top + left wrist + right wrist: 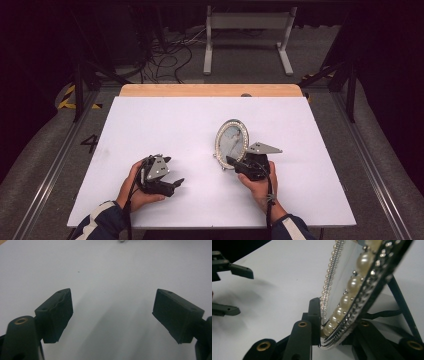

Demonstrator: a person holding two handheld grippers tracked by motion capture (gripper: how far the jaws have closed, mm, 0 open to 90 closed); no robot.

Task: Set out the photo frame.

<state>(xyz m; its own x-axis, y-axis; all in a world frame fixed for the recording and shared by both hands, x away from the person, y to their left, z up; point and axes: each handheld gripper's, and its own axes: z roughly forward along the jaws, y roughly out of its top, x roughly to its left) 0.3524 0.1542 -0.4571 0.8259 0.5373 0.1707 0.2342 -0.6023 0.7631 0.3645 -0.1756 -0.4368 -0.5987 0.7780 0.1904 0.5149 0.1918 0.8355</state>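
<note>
1. White tabletop [165, 120] under both grippers; left gripper [172, 185] sits low at the near-left, jaws spread wide with nothing between them, bare pads [57, 315] over plain surface.
2. Left gripper is well apart from the frame, so it gives no support if the frame tips.
3. Oval pearl-rimmed picture frame [232, 143] stands nearly upright right of centre, tilted, lower edge at the right gripper [239, 165].
4. Right gripper is clamped on the frame's bottom rim [337, 325], a narrow bite on beads and glass.
5. Risk: the beaded rim is round and slick, so the frame could pivot or slip out; squeezing harder may pop pearls or crack the glass.
6. Risk: the rear stand [402, 302] looks thin; a careless release could topple it face down.
</note>
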